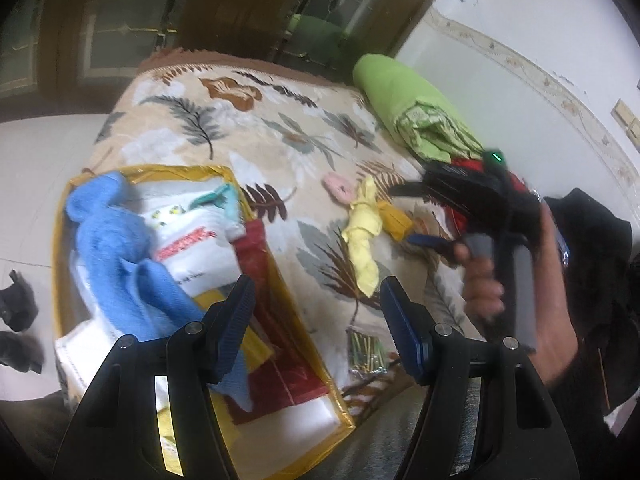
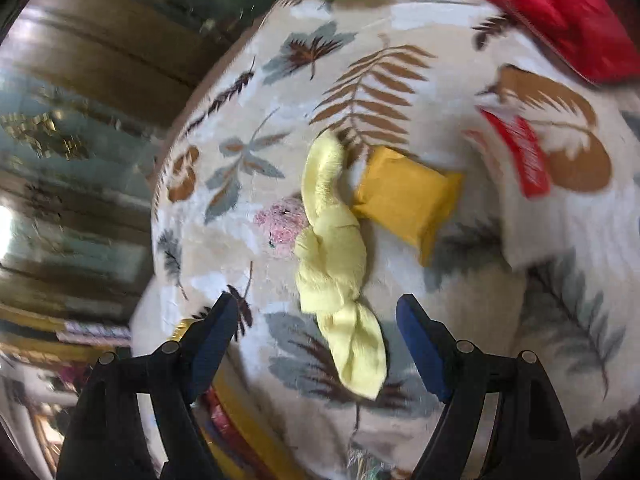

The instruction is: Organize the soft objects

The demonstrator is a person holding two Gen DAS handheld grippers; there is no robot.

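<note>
Most of both frames is filled by a plush bed cover (image 1: 280,128) printed with grey and brown leaves on cream, its pile soft and slightly matted. At lower left of the left wrist view lies an open storage bag (image 1: 280,276) with shiny yellow trim and a dark red panel; a thick blue towel (image 1: 120,248) of nubbly terry is draped inside over white printed packets. At upper right a folded lime-green pillow (image 1: 400,92) leans near the white wall with a patterned border; dark wooden doors stand behind the bed.

Near the centre sits the knotted pale-yellow cloth (image 2: 336,256), fleecy and twisted into a lump with a flat tail. Touching its upper right is a mustard pouch (image 2: 404,200), smooth and squarish; at its left a fuzzy pink ring (image 2: 280,228), possibly a scrunchie, though blur hides detail. Red fabric (image 2: 560,16) lies at upper right.

The right gripper (image 2: 320,320) hangs with jaws wide apart around the cloth's tail, gripping nothing. The left gripper (image 1: 316,300) is likewise spread and empty above the bag's edge.
</note>
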